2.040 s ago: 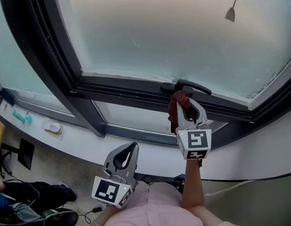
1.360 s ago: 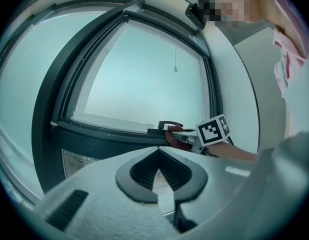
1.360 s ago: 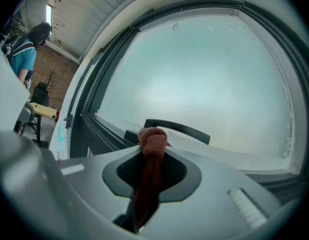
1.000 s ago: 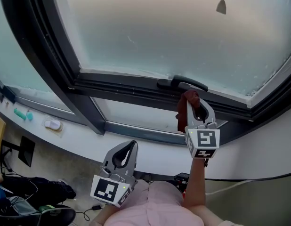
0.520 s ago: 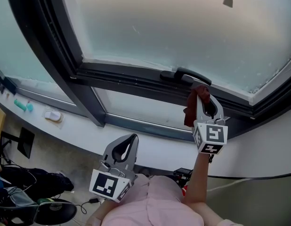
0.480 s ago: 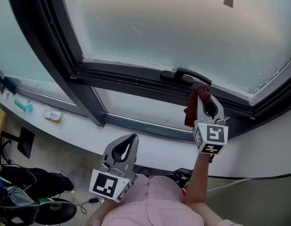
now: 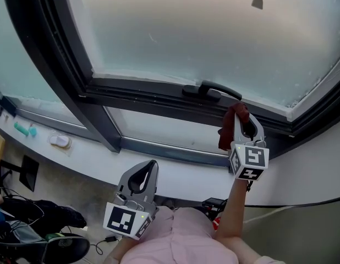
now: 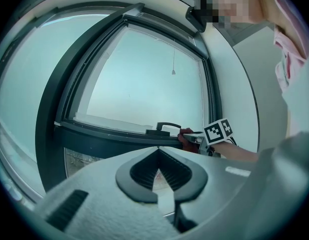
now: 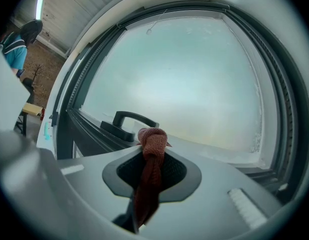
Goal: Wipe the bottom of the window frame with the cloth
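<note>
cloth (image 7: 226,134) — clamped between the fingers (image 7: 258,135) of the right gripper (image 7: 241,110) — has slid rightward.

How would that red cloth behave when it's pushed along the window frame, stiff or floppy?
Probably floppy: the cloth bunches into a knot-like wad at the right gripper's fingers and hangs limp beside them. It looks light, and its woven texture would likely drag rather than slide on the window frame.
</note>
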Demonstrator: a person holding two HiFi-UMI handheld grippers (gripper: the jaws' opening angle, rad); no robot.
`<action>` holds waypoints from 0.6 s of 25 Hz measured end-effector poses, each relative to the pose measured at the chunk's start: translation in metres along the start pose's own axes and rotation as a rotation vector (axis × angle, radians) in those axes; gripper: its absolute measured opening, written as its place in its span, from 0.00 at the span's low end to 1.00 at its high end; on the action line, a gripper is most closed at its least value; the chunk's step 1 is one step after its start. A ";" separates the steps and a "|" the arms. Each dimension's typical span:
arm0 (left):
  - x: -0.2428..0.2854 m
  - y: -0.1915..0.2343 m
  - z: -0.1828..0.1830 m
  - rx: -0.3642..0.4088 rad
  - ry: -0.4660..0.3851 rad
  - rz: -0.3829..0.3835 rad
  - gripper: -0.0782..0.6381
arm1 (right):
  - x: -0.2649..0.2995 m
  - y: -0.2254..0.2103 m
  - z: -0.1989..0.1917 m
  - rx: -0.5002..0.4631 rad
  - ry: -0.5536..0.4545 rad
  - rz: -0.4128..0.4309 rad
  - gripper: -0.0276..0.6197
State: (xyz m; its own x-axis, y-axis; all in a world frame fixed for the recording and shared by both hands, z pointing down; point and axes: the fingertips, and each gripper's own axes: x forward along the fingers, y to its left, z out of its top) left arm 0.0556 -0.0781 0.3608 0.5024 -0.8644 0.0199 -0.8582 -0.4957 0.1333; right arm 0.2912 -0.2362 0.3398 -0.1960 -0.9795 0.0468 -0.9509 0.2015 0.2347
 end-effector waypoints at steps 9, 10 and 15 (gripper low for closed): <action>-0.002 0.000 0.005 0.007 -0.014 -0.006 0.10 | -0.010 -0.031 -0.009 0.018 0.017 -0.072 0.14; -0.002 0.000 0.006 0.007 -0.015 -0.008 0.10 | -0.012 -0.034 -0.010 0.020 0.017 -0.080 0.14; -0.002 -0.002 0.005 0.008 -0.017 -0.021 0.10 | -0.018 -0.053 -0.015 0.025 0.026 -0.122 0.14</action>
State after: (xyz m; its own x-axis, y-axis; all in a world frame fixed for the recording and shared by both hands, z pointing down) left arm 0.0558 -0.0760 0.3556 0.5186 -0.8550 0.0000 -0.8483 -0.5145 0.1254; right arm 0.3488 -0.2296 0.3416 -0.0720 -0.9964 0.0445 -0.9732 0.0800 0.2155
